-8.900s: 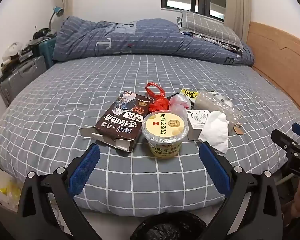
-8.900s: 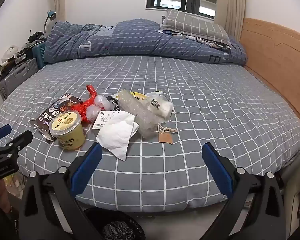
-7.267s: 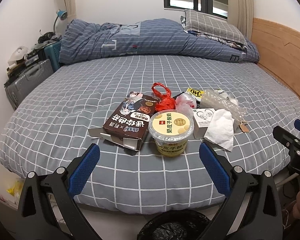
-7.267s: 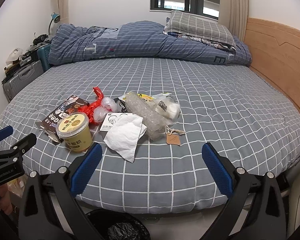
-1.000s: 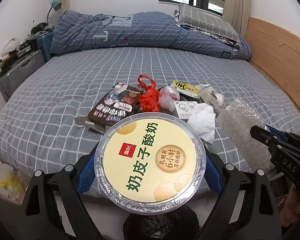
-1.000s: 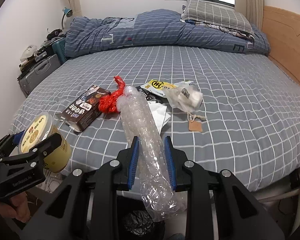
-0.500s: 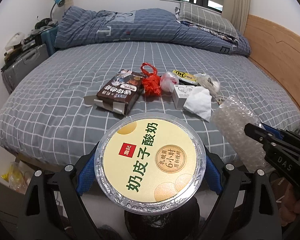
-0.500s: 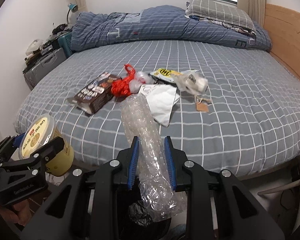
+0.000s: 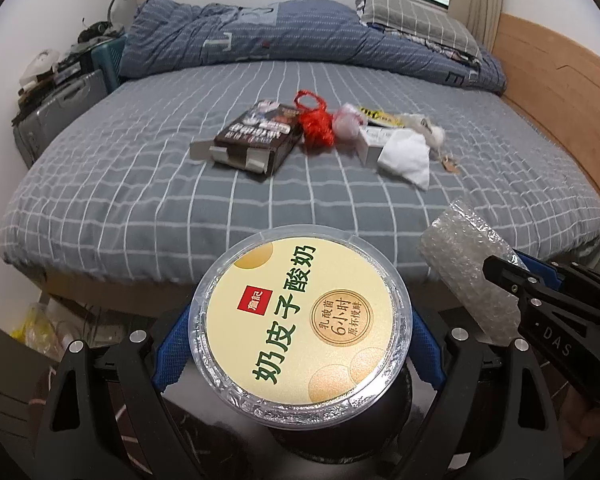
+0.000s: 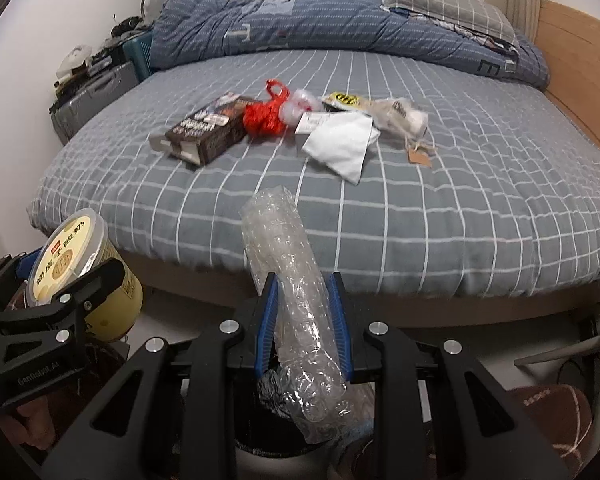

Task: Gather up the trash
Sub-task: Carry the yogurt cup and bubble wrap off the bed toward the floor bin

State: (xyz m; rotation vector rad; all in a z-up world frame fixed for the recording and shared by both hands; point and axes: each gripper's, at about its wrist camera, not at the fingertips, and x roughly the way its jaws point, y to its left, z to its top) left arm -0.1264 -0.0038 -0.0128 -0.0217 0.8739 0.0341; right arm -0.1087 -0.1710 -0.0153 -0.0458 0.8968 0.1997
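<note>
Yogurt cup [image 9: 302,330] clamped in left gripper [image 9: 300,344], now pulled back off bed [image 9: 140,184], above dark bin. Right view: bubble wrap [image 10: 296,300] pinched by right gripper [image 10: 303,320], likewise withdrawn over bin [image 10: 268,436]. Drop looks next; box, tissue remain.

The yogurt cup [image 9: 302,328] has a glossy foil-rimmed lid; the bubble wrap [image 10: 296,296] is clear, crinkled plastic; the bed [image 10: 420,216] is matt checked cloth.
</note>
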